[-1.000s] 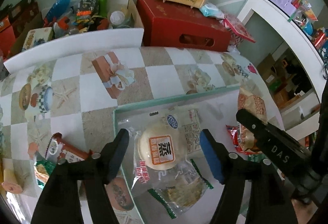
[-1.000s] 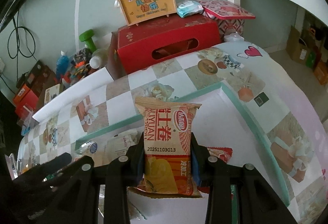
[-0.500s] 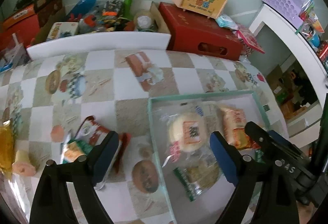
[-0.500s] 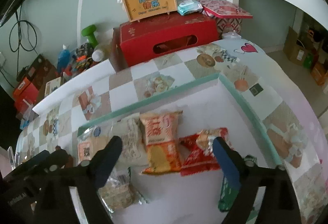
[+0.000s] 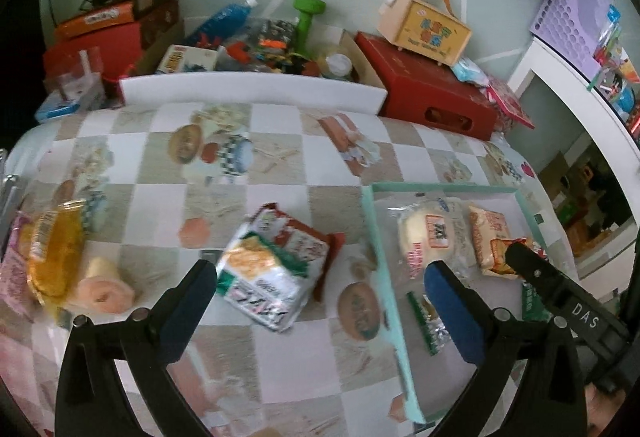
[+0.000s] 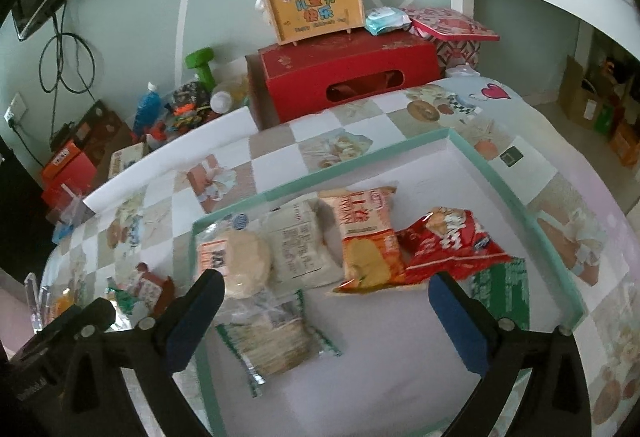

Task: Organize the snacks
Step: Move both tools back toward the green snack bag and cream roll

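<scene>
Both tools stand spread, jaws having just been opening, nothing between them. Left tool (image 5: 320, 289) hangs over a green-and-white snack packet (image 5: 262, 283) lying on the checkered counter (image 5: 280, 157). Right tool (image 6: 326, 301) hangs over the green-rimmed tray (image 6: 516, 193), where the orange biscuit packet (image 6: 366, 237) lies beside a red packet (image 6: 448, 241).
</scene>
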### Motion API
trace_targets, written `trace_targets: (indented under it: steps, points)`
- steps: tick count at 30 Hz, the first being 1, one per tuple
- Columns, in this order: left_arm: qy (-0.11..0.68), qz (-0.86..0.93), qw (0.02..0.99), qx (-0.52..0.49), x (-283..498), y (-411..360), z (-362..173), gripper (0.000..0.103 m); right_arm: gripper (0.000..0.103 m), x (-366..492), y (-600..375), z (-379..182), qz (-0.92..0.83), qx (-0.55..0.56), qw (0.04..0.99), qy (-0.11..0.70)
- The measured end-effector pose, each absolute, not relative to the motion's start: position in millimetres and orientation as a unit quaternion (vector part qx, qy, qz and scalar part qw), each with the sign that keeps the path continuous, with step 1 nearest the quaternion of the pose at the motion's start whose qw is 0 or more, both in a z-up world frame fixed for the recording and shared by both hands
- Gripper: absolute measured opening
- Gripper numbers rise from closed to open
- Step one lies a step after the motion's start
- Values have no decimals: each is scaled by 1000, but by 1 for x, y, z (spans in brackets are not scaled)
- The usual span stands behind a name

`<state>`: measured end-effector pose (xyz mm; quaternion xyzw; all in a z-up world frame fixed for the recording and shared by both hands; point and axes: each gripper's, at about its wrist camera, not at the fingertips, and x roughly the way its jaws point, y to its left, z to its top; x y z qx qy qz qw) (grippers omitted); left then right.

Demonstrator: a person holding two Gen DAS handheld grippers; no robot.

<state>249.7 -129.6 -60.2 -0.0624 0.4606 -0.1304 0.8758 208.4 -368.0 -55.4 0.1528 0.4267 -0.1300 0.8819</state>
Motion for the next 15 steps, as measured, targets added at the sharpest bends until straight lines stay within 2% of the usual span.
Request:
trace_targets:
  steps: [6,15]
  points:
    - [446,-111,886,-67,241,-103,-53,103,103,207,-352,-50,-130,147,884,425]
    - [465,-97,873,-109,238,-63,-66,103,103,210,-320,-52,-98,140,887,428]
